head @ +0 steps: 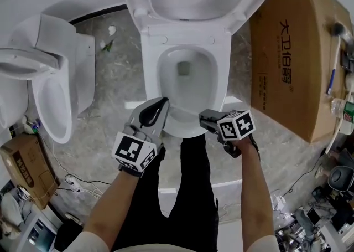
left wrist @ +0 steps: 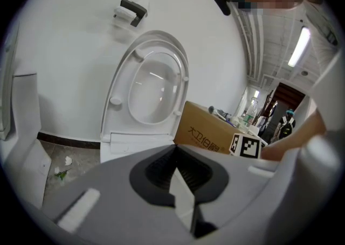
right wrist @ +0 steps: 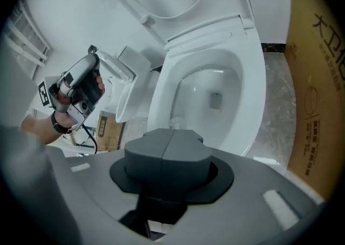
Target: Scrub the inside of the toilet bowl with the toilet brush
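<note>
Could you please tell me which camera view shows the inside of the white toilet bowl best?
The head view: it looks straight down into the white ceramic toilet bowl, showing its inside and the drain. The right gripper view shows it slanted, near side hidden. The left gripper view shows only its raised lid.

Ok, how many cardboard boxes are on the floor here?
2. A large box stands right of the open toilet. A smaller box lies at lower left, near the second toilet. Clutter at the edges could hide more.
</note>
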A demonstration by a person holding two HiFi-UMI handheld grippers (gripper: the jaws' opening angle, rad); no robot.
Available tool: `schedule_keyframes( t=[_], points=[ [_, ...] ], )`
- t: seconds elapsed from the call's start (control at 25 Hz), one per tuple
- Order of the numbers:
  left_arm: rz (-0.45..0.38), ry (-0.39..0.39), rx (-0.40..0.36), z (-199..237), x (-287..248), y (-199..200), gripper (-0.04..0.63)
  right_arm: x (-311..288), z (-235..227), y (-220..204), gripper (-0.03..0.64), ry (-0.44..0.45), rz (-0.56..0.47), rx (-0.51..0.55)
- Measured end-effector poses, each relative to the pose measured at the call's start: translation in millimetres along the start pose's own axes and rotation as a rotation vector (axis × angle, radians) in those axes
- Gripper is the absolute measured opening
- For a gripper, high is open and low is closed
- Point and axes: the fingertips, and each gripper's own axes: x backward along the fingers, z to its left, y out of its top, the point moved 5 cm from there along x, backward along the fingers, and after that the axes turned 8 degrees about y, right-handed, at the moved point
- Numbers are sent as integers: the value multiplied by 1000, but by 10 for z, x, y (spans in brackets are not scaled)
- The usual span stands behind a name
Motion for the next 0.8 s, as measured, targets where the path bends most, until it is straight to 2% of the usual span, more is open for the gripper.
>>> schedule_keyframes(
  t=[0.32,0.48,0.8],
  points=[
    [52,17,4,-140,-33,-146,6,134,5,-44,164,-19,178,70],
    [101,33,-9,-198,-82,-269,6,216,32,-10,164,-60,277,151],
    [138,16,3,-219,-104,-338,6,396,129,137,164,-185,505,347]
  ],
)
